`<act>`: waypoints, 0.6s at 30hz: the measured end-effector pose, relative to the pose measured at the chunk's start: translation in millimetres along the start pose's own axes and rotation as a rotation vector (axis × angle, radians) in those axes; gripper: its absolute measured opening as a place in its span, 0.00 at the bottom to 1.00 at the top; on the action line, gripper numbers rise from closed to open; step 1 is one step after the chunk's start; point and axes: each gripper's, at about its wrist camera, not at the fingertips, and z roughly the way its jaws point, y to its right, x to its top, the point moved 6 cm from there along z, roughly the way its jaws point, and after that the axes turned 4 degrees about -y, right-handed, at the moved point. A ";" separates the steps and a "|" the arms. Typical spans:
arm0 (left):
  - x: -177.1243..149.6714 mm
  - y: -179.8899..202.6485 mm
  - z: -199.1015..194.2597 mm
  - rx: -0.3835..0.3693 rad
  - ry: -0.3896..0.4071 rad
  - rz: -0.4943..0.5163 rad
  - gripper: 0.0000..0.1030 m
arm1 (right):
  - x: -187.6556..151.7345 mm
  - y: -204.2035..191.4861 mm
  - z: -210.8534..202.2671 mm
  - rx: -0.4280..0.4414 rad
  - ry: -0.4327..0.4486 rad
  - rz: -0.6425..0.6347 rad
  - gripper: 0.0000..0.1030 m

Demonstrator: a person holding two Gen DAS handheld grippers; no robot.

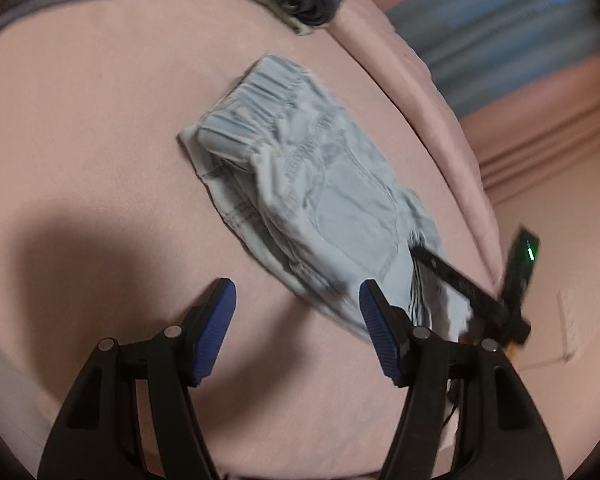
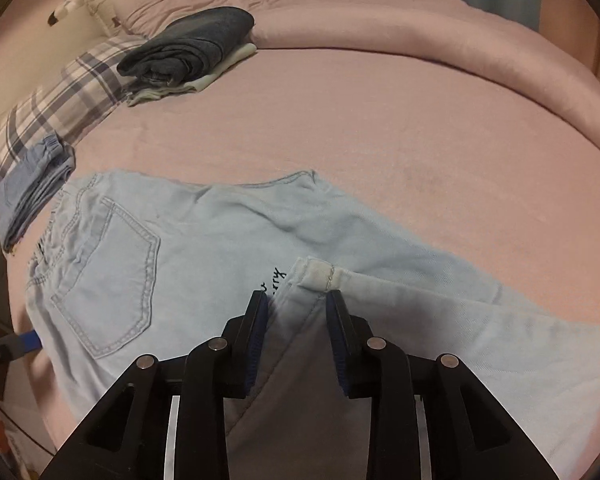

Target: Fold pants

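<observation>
Because the bed [image 2: 380, 128] gives a broad, flat, pink surface, it serves as the folding table, and the pants [image 2: 204, 240] lie spread across its near side with room around them. They are pale blue denim, seat side up with the back pocket [image 2: 112, 268] showing, the waistband toward the plaid pillow [image 2: 60, 92] and the legs running toward the right gripper. A rolled pink duvet [image 2: 420, 40] is pushed to the far edge, probably to keep the working area flat. Well apart from the pants, a dark folded garment [image 2: 192, 48] sits on a lighter one near the pillow, and a small folded blue garment [image 2: 32, 188] lies just beside the pillow; both look like finished pieces set aside.

In the right wrist view, the right gripper [image 2: 298, 304] has its jaws drawn in around the hem of a pant leg [image 2: 320, 274], which rises between the pads, lifted off the rest of the cloth; this suggests the leg end is being carried over toward the waist for a fold. Whether the pads truly pinch the cloth I cannot tell.

In the left wrist view, the left gripper [image 1: 296, 312] hangs above the bed near the pants' edge with its jaws wide apart and nothing between them, likely waiting to pin or smooth.
</observation>
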 end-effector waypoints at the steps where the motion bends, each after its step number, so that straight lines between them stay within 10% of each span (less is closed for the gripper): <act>1: 3.1 -1.0 2.0 -0.019 0.005 -0.026 0.63 | -1.7 -2.5 -6.4 0.019 0.013 0.008 0.29; 13: 39.3 1.3 12.3 -0.063 0.113 -0.136 0.72 | -16.8 -26.3 -30.3 0.150 0.028 -0.006 0.29; 18: 63.0 -4.3 15.7 -0.076 0.123 -0.196 0.51 | -15.1 -42.0 -19.4 0.156 0.005 -0.039 0.29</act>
